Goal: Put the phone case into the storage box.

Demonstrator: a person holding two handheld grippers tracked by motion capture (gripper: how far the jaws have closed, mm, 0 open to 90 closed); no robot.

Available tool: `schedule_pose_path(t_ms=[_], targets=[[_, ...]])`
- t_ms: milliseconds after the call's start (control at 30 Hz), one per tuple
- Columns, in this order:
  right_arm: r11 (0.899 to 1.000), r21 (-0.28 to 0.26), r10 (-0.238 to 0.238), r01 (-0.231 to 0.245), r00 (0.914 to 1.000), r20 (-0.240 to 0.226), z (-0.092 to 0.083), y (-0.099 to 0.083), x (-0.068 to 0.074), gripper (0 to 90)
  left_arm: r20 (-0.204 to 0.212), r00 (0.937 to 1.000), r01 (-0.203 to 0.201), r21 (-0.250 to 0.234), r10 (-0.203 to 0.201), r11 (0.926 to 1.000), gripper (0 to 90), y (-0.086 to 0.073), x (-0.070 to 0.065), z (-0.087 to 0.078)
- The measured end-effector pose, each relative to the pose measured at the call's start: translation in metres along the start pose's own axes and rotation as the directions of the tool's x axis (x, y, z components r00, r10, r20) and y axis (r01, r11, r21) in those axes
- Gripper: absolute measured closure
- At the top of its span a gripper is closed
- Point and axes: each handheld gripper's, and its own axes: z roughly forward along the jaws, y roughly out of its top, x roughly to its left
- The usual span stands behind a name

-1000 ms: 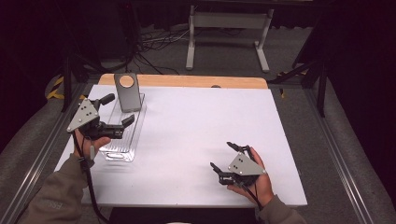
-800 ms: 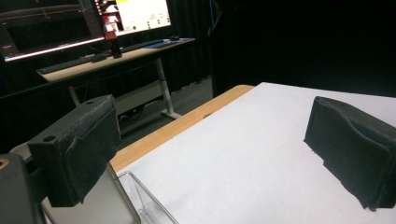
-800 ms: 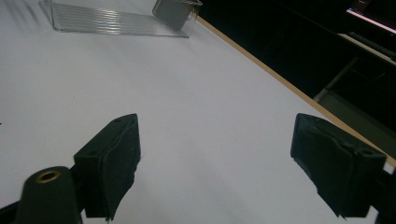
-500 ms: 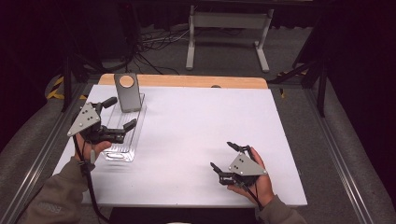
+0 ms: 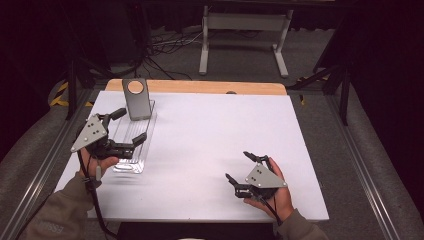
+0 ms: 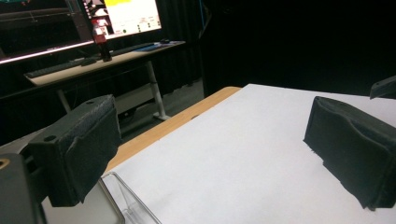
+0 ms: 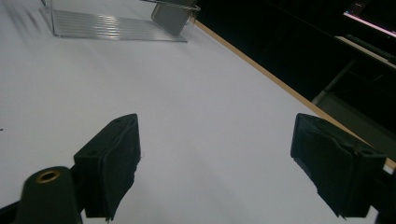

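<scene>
A clear ribbed plastic tray [image 5: 131, 150] lies at the left of the white table. A grey slab [image 5: 136, 98] with a round tan disc near its top stands leaning at the tray's far end. My left gripper [image 5: 129, 126] hovers open over the tray, just short of the slab, with nothing between its pads. Its own view shows the tray's corner [image 6: 125, 196] below the open jaws [image 6: 215, 154]. My right gripper [image 5: 239, 166] rests open and empty near the front right. From its view [image 7: 226, 163], the tray [image 7: 107, 23] and slab [image 7: 173, 16] sit far ahead.
The white tabletop [image 5: 215, 135] spreads between the two grippers. A wooden strip [image 5: 210, 87] runs along its far edge. Metal rails flank the table. Beyond it are a white stand [image 5: 245, 30], floor cables, and a desk with a lit monitor [image 6: 116, 18].
My left gripper has drifted a little toward the person, along the tray and away from the slab, still open. The right gripper has stayed put.
</scene>
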Motion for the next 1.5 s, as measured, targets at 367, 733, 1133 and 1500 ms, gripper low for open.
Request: schedule_pose_path(t_ms=[367, 733, 1133, 1500], targets=[[1.000, -0.020, 0.013, -0.013, 0.9999, 0.009, -0.002, 0.002, -0.002, 16.9, 0.021, 0.9997, -0.012, 0.013, 0.012, 0.9998, 4.1, -0.003, -0.011, -0.001], [0.999, -0.028, 0.026, -0.025, 0.9996, 0.013, -0.004, 0.002, -0.004, 16.9, 0.036, 0.9993, -0.012, 0.010, 0.011, 0.9999, 4.1, -0.004, -0.021, -0.003], [0.999, -0.034, 0.028, -0.028, 0.9995, 0.017, -0.005, 0.003, -0.005, 16.8, 0.047, 0.9988, -0.010, 0.010, 0.009, 0.9999, 4.2, -0.006, -0.029, -0.005], [0.999, -0.034, 0.026, -0.026, 0.9995, 0.016, -0.005, 0.003, -0.005, 16.8, 0.059, 0.9983, -0.007, 0.012, 0.007, 0.9999, 4.3, -0.009, -0.036, -0.007]])
